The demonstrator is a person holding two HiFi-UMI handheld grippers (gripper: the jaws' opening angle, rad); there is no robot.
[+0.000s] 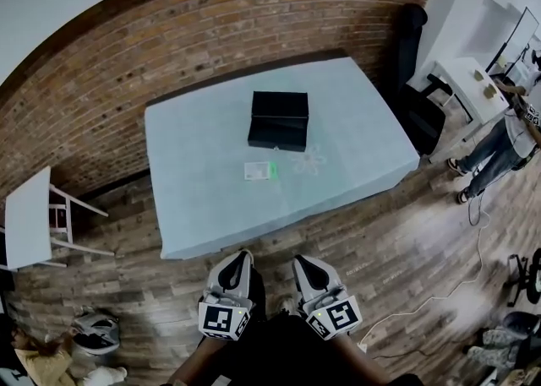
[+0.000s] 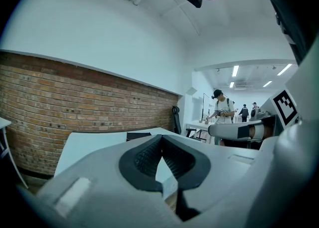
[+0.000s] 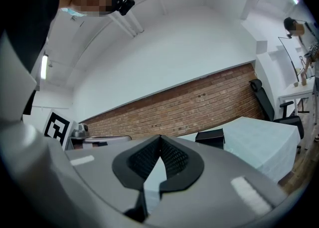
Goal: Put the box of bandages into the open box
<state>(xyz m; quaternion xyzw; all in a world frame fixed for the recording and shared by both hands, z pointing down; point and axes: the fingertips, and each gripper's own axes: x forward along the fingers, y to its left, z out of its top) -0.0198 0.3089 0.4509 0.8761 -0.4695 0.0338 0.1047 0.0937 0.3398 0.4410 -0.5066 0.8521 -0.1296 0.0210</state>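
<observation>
Tongs closed on both sides. On the left tongs (image 2: 162, 143) the 2 jaws meet at the tips with nothing held. The ribbed dark pads (image 2: 142, 159) touch at the top, and only pale cloth shows through the gap below them. Same on the right tongs (image 3: 160, 143): tips together, empty. Both are held low and close to the person's body, side by side and just apart, tips pointing toward the surface (image 1: 203, 215). In the head view each shows its marker cube (image 1: 224, 319) nearest the camera. They hang over the wood floor (image 1: 397, 249), short of the near edge of the surface, touching nothing.

Surface: roughly square, covered in a pale blue cloth. The box of bandages (image 1: 260, 171), white with a green end, lies flat near the middle, well apart from both tongs. Just beyond it, toward the brick wall (image 1: 169, 46), stands the open box (image 1: 279, 121), black, near the bandages but not touching them. A faint flower print (image 1: 311, 160) sits on the cloth just right of the bandages.

Round about:
- White side table (image 1: 30, 215) at the left.
- Dark office chair (image 1: 412, 55) and white desk (image 1: 469, 80) past the far right corner.
- 1 person (image 1: 499, 144) standing by the desk.
- Light cable (image 1: 456, 279) trailing over the floor at the right.
</observation>
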